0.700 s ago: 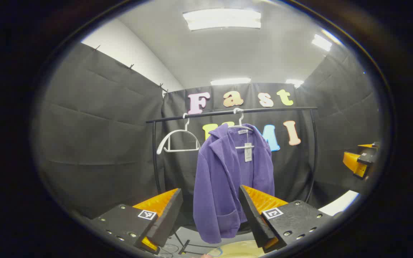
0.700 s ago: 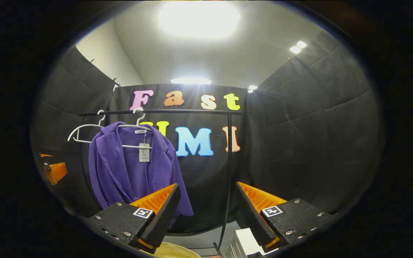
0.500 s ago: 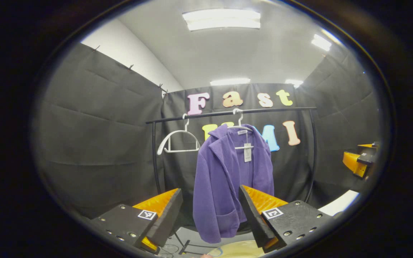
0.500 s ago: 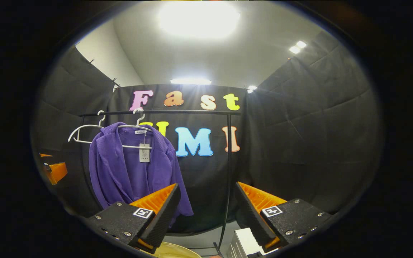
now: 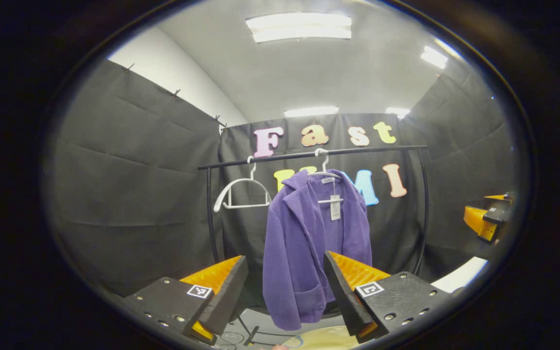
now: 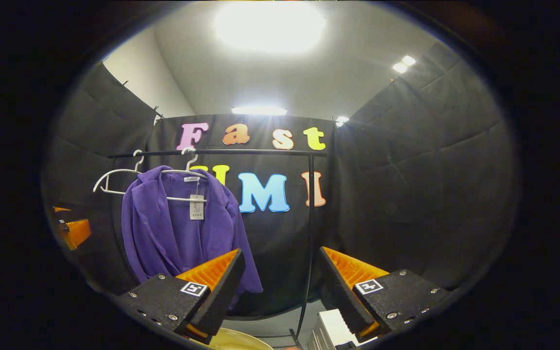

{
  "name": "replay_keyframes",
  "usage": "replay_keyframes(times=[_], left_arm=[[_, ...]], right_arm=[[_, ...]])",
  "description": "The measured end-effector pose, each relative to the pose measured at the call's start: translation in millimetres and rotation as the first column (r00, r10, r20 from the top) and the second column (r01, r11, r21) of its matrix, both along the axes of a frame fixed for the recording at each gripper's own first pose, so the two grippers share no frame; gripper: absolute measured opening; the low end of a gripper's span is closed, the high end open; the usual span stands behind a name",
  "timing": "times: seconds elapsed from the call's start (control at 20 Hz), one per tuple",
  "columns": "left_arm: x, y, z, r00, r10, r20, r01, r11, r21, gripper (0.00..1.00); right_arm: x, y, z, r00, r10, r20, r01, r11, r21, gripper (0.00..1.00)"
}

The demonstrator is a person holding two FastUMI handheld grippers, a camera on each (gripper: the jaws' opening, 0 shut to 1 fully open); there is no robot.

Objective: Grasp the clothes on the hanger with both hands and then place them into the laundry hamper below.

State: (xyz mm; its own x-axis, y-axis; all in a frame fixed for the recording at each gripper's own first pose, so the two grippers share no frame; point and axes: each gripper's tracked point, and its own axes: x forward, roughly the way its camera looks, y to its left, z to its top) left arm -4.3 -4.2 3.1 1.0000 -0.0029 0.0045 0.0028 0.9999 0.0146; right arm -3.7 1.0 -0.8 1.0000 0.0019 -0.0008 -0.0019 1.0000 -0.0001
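A purple ribbed jacket (image 5: 309,243) (image 6: 178,228) hangs on a white hanger (image 5: 326,172) (image 6: 187,170) from a black rail (image 5: 309,153) (image 6: 221,152); a paper tag dangles inside its collar. My left gripper (image 5: 285,272) is open, well short of the jacket, whose hem shows between the fingers. My right gripper (image 6: 280,267) is open too, aimed right of the jacket at the rack's post. A pale yellow hamper rim (image 5: 319,338) (image 6: 241,340) peeks up below. The right gripper (image 5: 486,218) shows at the left gripper view's right edge, the left gripper (image 6: 73,228) at the right gripper view's left edge.
An empty white hanger (image 5: 242,192) (image 6: 114,180) hangs on the rail left of the jacket. The rack's black posts (image 5: 210,214) (image 6: 309,233) stand at both ends. A white box (image 6: 331,330) sits low on the right, and cables lie on the floor under the rack.
Both views have barely shifted; the jacket sits almost where it was. Both grippers stay open.
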Motion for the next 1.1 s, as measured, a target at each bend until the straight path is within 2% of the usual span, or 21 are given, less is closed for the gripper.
replay_keyframes(times=[0.05,0.1,0.3,0.45,1.0,1.05,1.1], left_arm=[[0.4,-0.6,-0.1,1.0,-0.001,-0.002,0.001,1.0,0.001,0.97],[1.6,-0.8,-0.2,1.0,-0.001,-0.002,0.001,1.0,0.003,0.91],[7.7,-3.8,4.4,1.0,0.01,0.004,-0.01,1.0,0.011,0.85],[18.3,-8.6,9.3,1.0,0.018,0.005,-0.018,1.0,0.007,0.84],[91.7,-38.1,35.2,0.998,0.05,0.025,-0.049,0.998,-0.033,0.85],[99.3,-39.3,38.0,0.998,0.056,0.026,-0.055,0.998,-0.032,0.91],[107.3,-40.2,39.8,0.998,0.06,0.028,-0.059,0.998,-0.03,0.91]], right_arm=[[1.5,0.8,-0.1,1.0,0.001,-0.001,-0.001,1.0,0.001,0.94],[2.8,1.6,0.6,1.0,0.003,-0.001,-0.003,1.0,0.003,0.94],[13.2,5.7,4.1,1.0,0.02,0.003,-0.02,1.0,0.008,0.94],[26.8,11.8,8.3,0.999,0.043,0.006,-0.043,0.999,0.021,0.94],[100.7,42.9,34.6,0.985,0.162,0.053,-0.165,0.985,0.053,0.94],[107.9,47.2,36.4,0.983,0.175,0.055,-0.178,0.982,0.057,0.94],[115.6,50.7,38.1,0.981,0.186,0.057,-0.189,0.98,0.063,0.94]])
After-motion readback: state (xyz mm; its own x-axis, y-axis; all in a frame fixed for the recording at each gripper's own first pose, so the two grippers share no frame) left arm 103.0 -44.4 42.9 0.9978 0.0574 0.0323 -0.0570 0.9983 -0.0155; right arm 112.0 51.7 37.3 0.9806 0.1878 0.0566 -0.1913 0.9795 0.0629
